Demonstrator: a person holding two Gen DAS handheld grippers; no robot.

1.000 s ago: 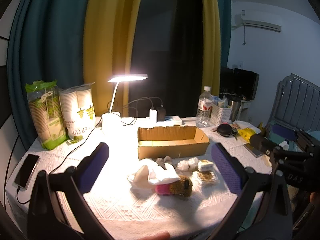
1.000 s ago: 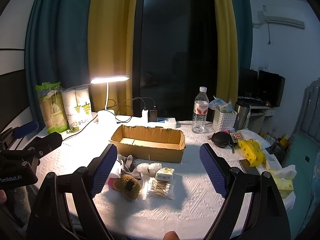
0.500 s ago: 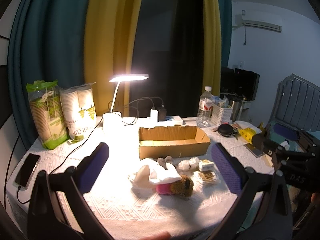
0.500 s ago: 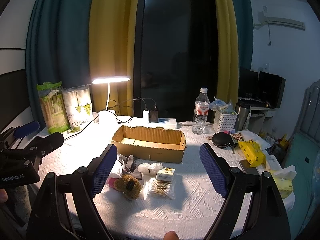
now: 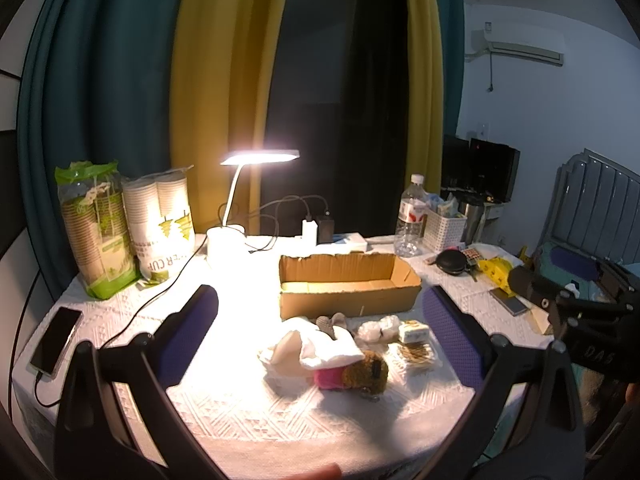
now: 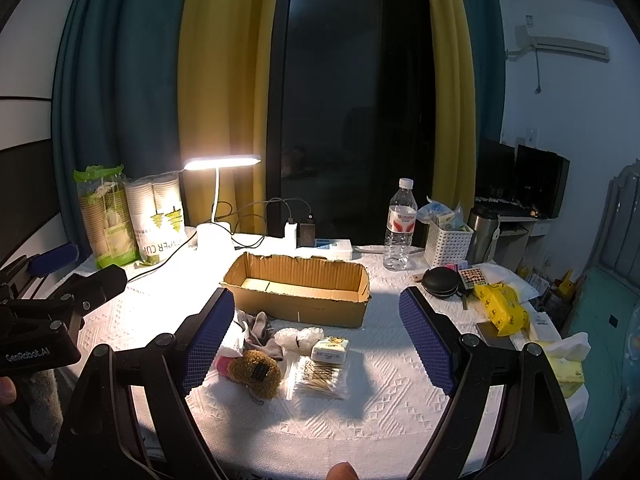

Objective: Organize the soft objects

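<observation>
We find both tools raised above the near edge of the table (image 6: 400,412), neither touching anything. The left gripper (image 5: 320,332) has its jaws spread wide with nothing between them; the right gripper (image 6: 316,336) is likewise wide apart and empty. We judge this a pre-grasp stance: each is aimed over the cluster of items so that either may descend on one.

The soft objects lie in a loose pile just in front of the cardboard box (image 6: 298,292), which stands open-topped and appears empty, evidently the intended receptacle. In the pile we note a white cloth (image 5: 316,350) draped over other pieces, a brown plush toy (image 6: 256,372) with a pink part (image 5: 326,376) touching it, grey socks (image 6: 260,330), and a crumpled clear wrapper (image 6: 300,336). Beside these lie a small tissue pack (image 6: 330,350) and a bag of cotton swabs (image 6: 320,376); whether these count as soft goods we cannot tell.

The desk lamp (image 5: 260,158) glares strongly on the left portion of the cloth, so detail there is poor; the white item may be more than one piece.

In our judgement no item has yet been sorted. The overlapping pile suggests lifting the top cloth first, lest neighbouring pieces be dragged along.
</observation>
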